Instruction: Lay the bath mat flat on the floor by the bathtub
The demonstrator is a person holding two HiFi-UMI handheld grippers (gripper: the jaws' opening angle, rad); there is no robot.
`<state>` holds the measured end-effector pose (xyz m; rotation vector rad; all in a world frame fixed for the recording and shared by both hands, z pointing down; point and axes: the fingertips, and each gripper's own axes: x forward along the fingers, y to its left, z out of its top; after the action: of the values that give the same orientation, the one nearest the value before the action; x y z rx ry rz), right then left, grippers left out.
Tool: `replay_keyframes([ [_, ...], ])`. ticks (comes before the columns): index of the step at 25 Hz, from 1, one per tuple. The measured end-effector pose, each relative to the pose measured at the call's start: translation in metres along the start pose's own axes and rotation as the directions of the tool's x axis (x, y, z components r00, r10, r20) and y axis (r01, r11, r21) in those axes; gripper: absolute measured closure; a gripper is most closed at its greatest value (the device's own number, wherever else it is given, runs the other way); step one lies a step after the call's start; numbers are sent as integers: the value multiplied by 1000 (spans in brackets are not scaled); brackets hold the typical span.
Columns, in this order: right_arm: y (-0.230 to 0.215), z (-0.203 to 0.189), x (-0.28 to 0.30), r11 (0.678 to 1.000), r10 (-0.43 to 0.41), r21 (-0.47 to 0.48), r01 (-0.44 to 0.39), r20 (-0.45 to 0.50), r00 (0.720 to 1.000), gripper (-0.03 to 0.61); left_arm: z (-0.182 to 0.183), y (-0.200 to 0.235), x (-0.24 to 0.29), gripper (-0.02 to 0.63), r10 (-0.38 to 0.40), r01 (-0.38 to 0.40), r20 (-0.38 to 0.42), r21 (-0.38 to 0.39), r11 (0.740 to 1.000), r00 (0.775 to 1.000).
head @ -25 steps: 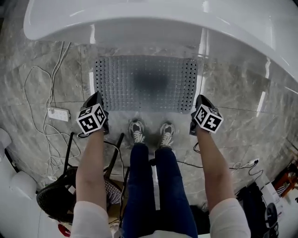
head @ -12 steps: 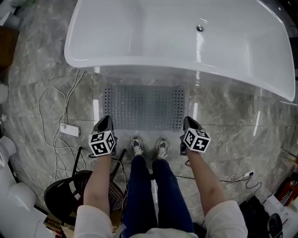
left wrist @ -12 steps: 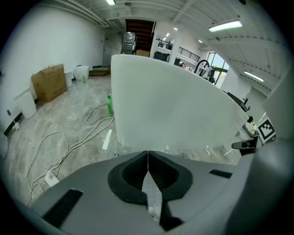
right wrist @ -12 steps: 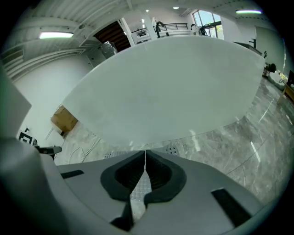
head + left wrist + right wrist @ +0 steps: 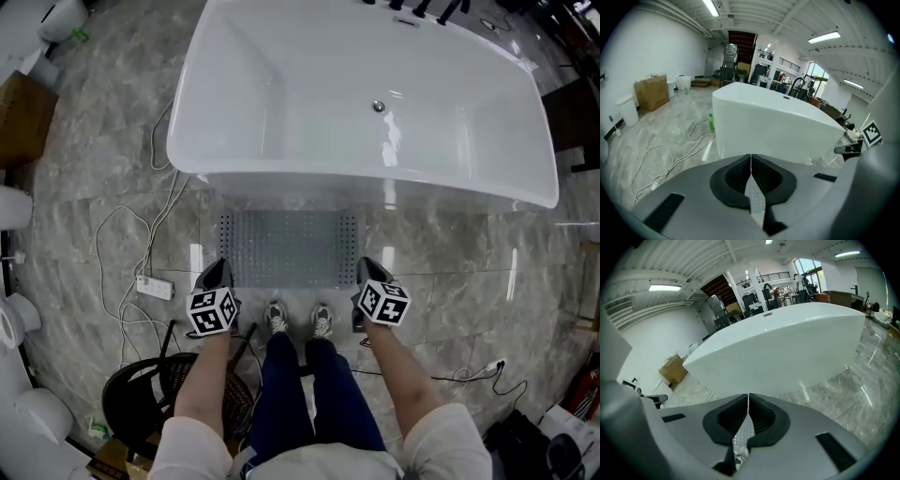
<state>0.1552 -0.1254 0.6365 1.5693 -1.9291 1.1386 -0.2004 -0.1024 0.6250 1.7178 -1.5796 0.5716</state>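
On the floor [image 5: 103,178] just beside the bathtub [image 5: 366,103], the bath mat [image 5: 286,246] spreads at 12 o'clock from the person's shoes [image 5: 276,319]. The left tongs [image 5: 216,274] are pressed together on its 7 o'clock corner and the right tongs [image 5: 366,272] on its 5 o'clock corner, each pinching a thin sliver of mat.

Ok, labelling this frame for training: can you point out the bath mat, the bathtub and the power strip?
bath mat [image 5: 286,248], head view, middle of its dotted surface.
bathtub [image 5: 328,84], head view, bare inner floor.
power strip [image 5: 155,287], head view, middle of its white body.
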Motion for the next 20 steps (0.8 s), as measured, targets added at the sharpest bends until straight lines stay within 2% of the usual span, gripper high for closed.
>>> replay_keyframes([
  [5,20,34,-55,1000,17,-12,-16,62,998,545,34,-25,-44,578,-30,27,54,52,998,998],
  [13,65,74,-140,997,62,-57,-55,141,988,544,68,-63,-122,578,-82,75,107,70,995,991],
  [20,107,109,-197,987,134,-111,-113,216,967,544,100,-96,-177,578,-130,112,157,122,986,979],
])
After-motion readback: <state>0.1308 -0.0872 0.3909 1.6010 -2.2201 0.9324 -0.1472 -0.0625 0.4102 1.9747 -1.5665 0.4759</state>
